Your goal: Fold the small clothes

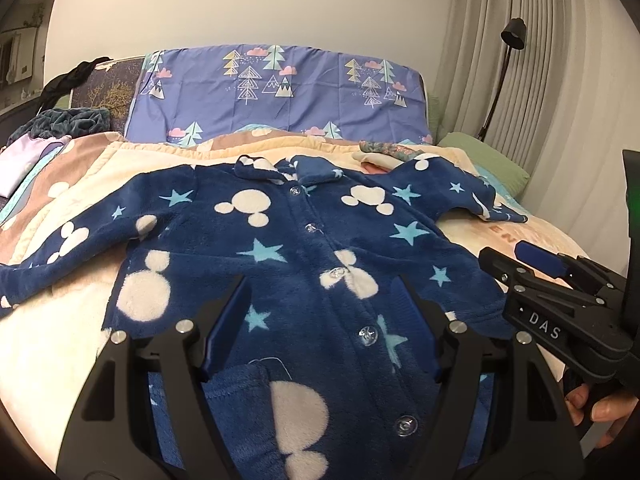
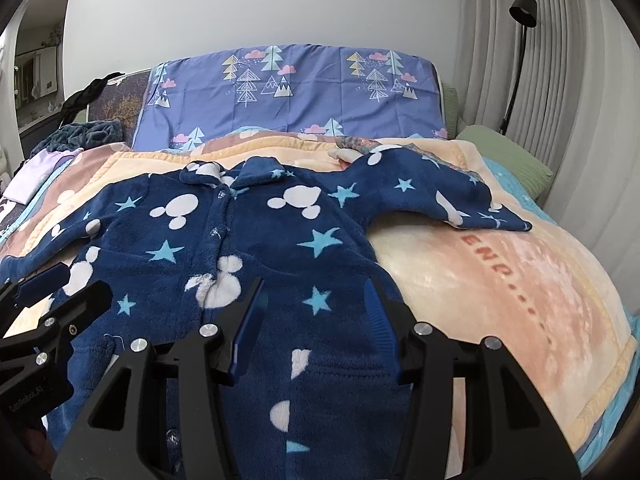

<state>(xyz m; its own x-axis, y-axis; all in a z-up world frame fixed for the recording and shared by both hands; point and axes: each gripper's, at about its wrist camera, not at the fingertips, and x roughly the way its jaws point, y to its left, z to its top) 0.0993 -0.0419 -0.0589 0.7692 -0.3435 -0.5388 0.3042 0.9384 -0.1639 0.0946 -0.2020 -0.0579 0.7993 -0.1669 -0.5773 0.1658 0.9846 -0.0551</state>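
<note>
A navy fleece child's pyjama top (image 1: pixel 304 248) with white mouse heads, light blue stars and clear buttons lies flat, front up, on the bed, sleeves spread left and right; it also shows in the right wrist view (image 2: pixel 280 248). My left gripper (image 1: pixel 320 300) is open and empty, hovering over the top's lower middle. My right gripper (image 2: pixel 316 300) is open and empty over the top's lower right side, and it shows at the right of the left wrist view (image 1: pixel 520 256). The left gripper shows at the left edge of the right wrist view (image 2: pixel 60 292).
The top lies on a peach plush blanket (image 2: pixel 500 280). A purple tree-print pillow (image 1: pixel 280 92) stands at the headboard. A green pillow (image 1: pixel 492 164), a black floor lamp (image 1: pixel 508 64) and curtains are at the right. Dark clothes (image 1: pixel 68 120) are piled at the left.
</note>
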